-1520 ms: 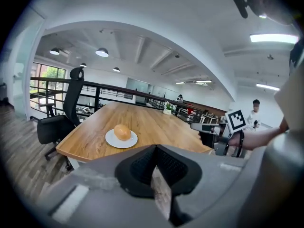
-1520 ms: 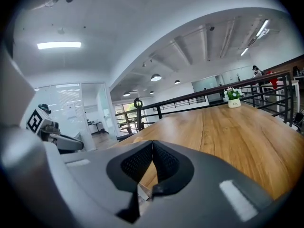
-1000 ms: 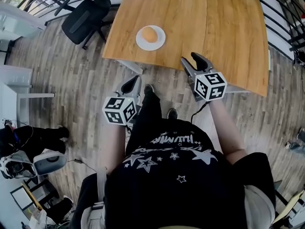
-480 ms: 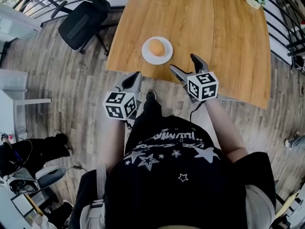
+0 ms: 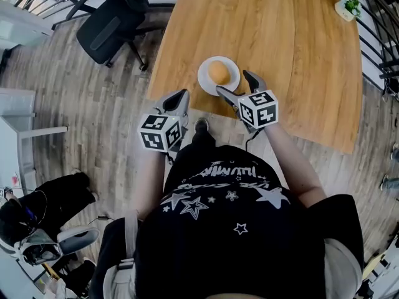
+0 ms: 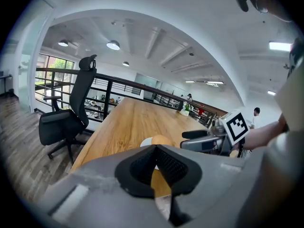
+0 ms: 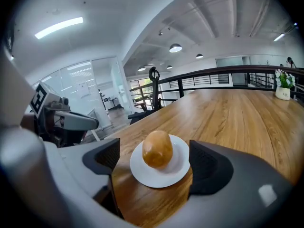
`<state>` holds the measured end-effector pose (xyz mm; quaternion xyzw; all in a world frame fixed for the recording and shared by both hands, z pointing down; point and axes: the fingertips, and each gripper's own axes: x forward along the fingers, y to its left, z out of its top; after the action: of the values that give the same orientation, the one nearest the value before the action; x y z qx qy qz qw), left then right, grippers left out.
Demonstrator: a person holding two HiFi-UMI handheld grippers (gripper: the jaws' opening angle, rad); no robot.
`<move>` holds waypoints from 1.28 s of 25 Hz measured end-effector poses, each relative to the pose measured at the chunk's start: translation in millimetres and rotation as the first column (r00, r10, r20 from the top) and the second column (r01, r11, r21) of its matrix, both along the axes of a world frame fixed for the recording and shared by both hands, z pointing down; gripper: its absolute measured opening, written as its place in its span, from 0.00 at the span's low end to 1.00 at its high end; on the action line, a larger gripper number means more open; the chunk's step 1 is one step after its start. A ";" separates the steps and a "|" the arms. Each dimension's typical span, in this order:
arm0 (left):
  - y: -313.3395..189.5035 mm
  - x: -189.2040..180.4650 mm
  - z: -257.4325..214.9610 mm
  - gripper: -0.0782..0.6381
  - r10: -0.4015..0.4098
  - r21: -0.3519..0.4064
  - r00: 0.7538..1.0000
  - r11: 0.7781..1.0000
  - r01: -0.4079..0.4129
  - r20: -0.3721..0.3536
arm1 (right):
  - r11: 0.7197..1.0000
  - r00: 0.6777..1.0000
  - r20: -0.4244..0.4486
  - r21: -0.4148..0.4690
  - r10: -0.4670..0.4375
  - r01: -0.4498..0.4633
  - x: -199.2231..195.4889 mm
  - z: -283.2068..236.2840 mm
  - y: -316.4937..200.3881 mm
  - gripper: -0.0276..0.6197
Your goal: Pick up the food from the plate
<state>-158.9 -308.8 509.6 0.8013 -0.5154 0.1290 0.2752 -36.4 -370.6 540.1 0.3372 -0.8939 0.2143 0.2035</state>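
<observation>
Right tool (image 5: 239,85) is held low over the near edge of the bench (image 5: 280,42), pointed at the plate (image 5: 204,80). Its jaws have just been opening and are spread wide. Nothing is gripped by it. In the right gripper view the same tool (image 7: 154,167) is seen with the plate (image 7: 147,177) framed between its two dark pads, and neither pad is pressed on anything.

The food (image 5: 217,71), a rounded golden-brown piece, is set on the middle of the small white plate. In the right gripper view it (image 7: 157,148) is seen sitting upright on the plate, just beyond the jaw tips. The plate is placed on the bench close to its near edge, toward the left side.

The left tool (image 5: 176,99) is held at the near edge of the bench, left of the plate and apart from it. In the left gripper view its (image 6: 156,163) pads are brought together, with nothing held between them.

An office chair (image 5: 112,20) is stood on the wooden floor (image 5: 93,104) at the far left. A potted plant (image 5: 347,6) is placed at the bench's far right corner.
</observation>
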 end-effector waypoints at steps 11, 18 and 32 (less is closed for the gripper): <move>-29.4 -16.3 14.5 0.11 0.018 -0.013 1.000 1.000 -0.018 -0.020 | 0.996 0.991 -0.118 -0.062 -0.069 0.062 -26.0 40.4 -22.7 0.74; -41.9 -33.7 14.0 0.11 0.037 -0.024 0.999 0.999 -0.038 -0.033 | 0.995 0.977 -0.204 -0.088 -0.067 0.049 -35.8 46.5 -31.9 0.74; -53.9 -37.3 21.6 0.11 0.054 -0.035 0.997 0.998 -0.055 -0.048 | 0.986 0.954 -0.277 -0.150 -0.114 0.074 -39.1 63.0 -28.4 0.66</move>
<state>-196.2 -362.8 531.2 0.8127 -0.4842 0.1269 0.2983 -75.5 -399.1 603.1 0.3064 -0.8535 0.2149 0.3626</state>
